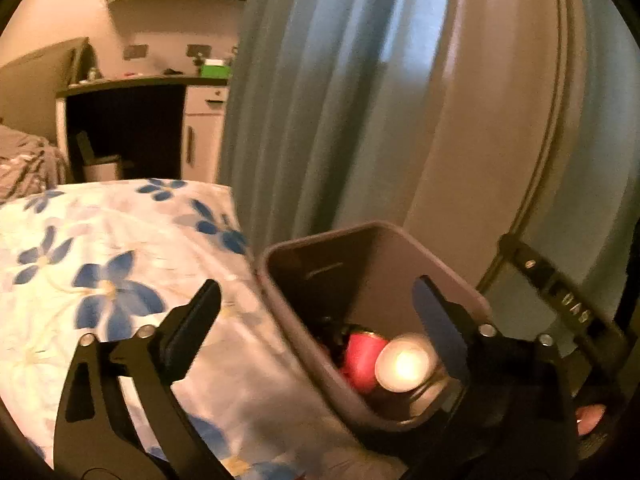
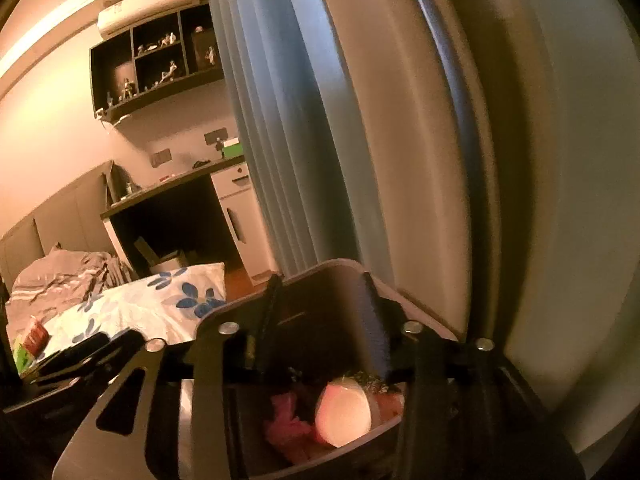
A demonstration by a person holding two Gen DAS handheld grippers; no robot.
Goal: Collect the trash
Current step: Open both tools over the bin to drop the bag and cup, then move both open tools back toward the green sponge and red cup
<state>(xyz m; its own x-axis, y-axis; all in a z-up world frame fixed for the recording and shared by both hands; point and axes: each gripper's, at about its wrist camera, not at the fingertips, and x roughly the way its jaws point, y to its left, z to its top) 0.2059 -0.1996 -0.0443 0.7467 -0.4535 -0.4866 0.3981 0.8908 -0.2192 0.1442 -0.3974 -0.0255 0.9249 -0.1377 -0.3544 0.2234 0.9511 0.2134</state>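
Note:
A grey-brown waste bin [image 1: 372, 226] stands between the bed and the curtain. Inside it lie a red can [image 1: 364, 356] and a pale round-ended container [image 1: 404, 366]. My left gripper [image 1: 316, 296] hangs over the bin's left side, open wide, with nothing between its fingers. In the right wrist view my right gripper [image 2: 324, 306] hovers over the same bin [image 2: 320, 270], its jaws partly apart and holding nothing. Below it I see the pale container [image 2: 344, 412] and crumpled pink trash [image 2: 284, 420].
The bed with a blue-flowered sheet [image 1: 100, 260] borders the bin on the left, and red and green packets [image 2: 28, 344] lie on it. A blue curtain [image 1: 320, 100] and a beige panel [image 1: 480, 140] stand behind. A desk [image 1: 132, 80] is farther back.

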